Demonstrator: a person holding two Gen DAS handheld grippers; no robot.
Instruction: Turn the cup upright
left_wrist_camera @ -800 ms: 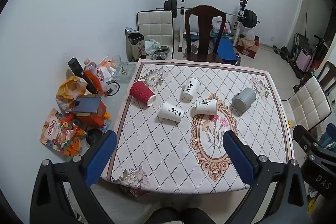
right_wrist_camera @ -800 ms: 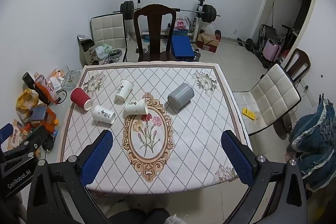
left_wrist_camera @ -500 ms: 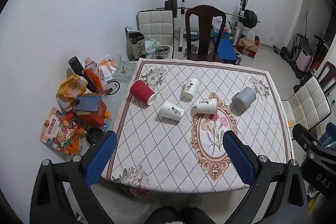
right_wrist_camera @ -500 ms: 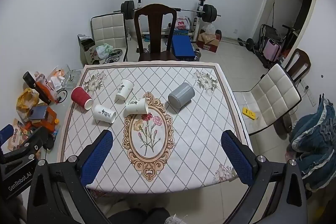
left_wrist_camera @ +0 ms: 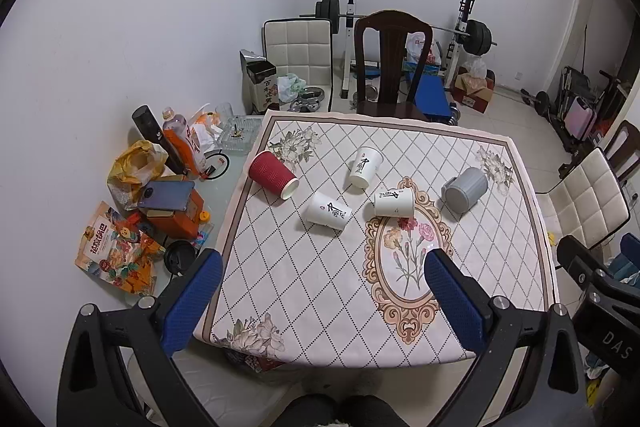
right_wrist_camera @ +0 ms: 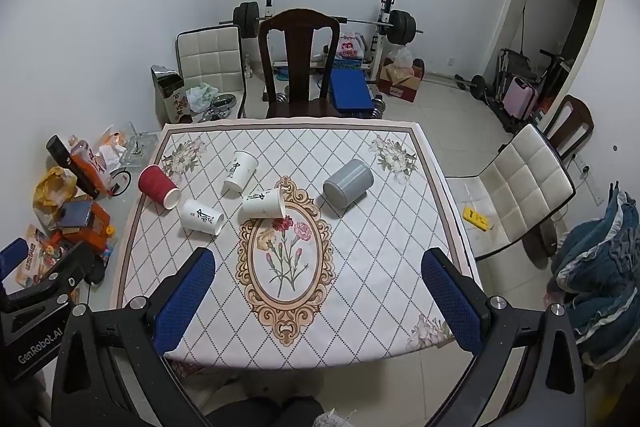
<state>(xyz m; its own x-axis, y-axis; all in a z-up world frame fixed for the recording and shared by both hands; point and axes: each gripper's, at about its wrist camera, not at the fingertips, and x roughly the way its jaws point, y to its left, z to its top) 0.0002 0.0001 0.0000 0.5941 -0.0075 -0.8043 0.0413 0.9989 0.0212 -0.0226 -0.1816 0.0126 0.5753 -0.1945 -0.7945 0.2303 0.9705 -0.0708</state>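
Several cups lie on their sides on the patterned tablecloth (left_wrist_camera: 320, 291): a red ribbed cup (left_wrist_camera: 273, 179) (right_wrist_camera: 159, 185) at the left, three white paper cups (left_wrist_camera: 328, 211) (left_wrist_camera: 364, 167) (left_wrist_camera: 394, 202) in the middle, and a grey mug (left_wrist_camera: 465, 189) (right_wrist_camera: 348, 183) to the right. My left gripper (left_wrist_camera: 320, 285) is open and empty, held high above the table's near edge. My right gripper (right_wrist_camera: 318, 283) is open and empty too, above the near edge. Both are well short of the cups.
A dark wooden chair (left_wrist_camera: 390, 63) stands at the table's far side, a white padded chair (right_wrist_camera: 524, 183) at its right. Bottles, bags and boxes (left_wrist_camera: 160, 179) clutter a side surface to the left. Gym equipment lines the far wall.
Both views have shifted very slightly; the cups lie where they were and both grippers stay open.
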